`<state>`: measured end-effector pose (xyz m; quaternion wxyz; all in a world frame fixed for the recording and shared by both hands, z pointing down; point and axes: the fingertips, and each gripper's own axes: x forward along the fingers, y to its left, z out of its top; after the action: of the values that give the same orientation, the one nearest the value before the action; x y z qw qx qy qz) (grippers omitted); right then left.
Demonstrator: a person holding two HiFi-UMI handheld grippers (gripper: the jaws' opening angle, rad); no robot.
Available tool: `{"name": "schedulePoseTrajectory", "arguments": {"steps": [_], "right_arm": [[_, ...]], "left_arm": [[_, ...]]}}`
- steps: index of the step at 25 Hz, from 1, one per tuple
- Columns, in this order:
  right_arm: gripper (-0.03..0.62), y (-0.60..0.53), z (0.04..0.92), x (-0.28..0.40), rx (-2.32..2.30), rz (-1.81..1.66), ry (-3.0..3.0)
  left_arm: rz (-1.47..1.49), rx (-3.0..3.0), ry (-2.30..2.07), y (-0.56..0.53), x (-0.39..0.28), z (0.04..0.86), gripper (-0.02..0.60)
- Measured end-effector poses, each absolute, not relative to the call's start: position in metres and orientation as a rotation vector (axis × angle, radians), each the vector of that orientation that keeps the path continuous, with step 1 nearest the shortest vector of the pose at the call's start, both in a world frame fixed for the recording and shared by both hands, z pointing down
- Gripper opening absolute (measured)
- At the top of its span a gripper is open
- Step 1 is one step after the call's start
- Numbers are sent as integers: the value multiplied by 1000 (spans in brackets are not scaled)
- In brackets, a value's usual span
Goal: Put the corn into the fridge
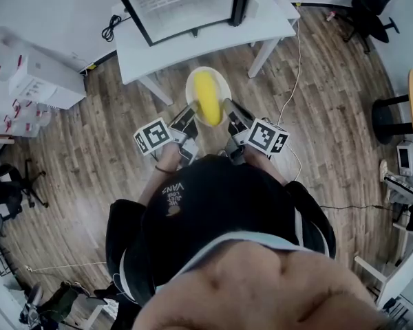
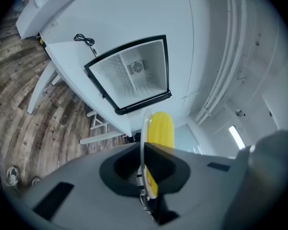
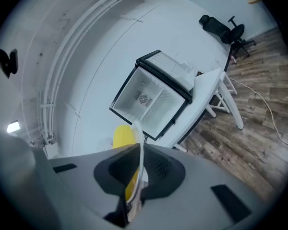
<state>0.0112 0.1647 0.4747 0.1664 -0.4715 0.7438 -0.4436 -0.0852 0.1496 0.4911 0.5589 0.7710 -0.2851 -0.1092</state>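
A yellow corn cob (image 1: 206, 98) lies on a pale round plate (image 1: 221, 79) held in the air between both grippers. My left gripper (image 1: 191, 117) is shut on the plate's left rim, and my right gripper (image 1: 228, 108) is shut on its right rim. In the left gripper view the plate's edge (image 2: 143, 128) runs between the jaws of the left gripper (image 2: 146, 176), with the corn (image 2: 162, 128) just beyond. The right gripper view shows the right gripper (image 3: 137, 176) clamped on the plate's rim (image 3: 138, 135), with the corn (image 3: 123, 137) behind it. The small fridge (image 1: 186, 5) stands ahead with its white inside showing.
The fridge (image 2: 132, 75) (image 3: 151, 97) sits on a white table (image 1: 199, 43) above a wooden floor. A black cable (image 1: 111, 26) lies on the table at the left. White boxes (image 1: 34, 81) stand at the left, and office chairs (image 1: 372, 9) at the right.
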Motion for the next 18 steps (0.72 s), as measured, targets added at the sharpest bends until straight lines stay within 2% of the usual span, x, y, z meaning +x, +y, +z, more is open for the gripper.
{"name": "schedulePoseTrajectory", "arguments": {"steps": [18], "right_arm": [[26,161,482,41,-1292,-1302,2124]], "left_arm": [[-285,1800,-710,149,-55,497,31]]}}
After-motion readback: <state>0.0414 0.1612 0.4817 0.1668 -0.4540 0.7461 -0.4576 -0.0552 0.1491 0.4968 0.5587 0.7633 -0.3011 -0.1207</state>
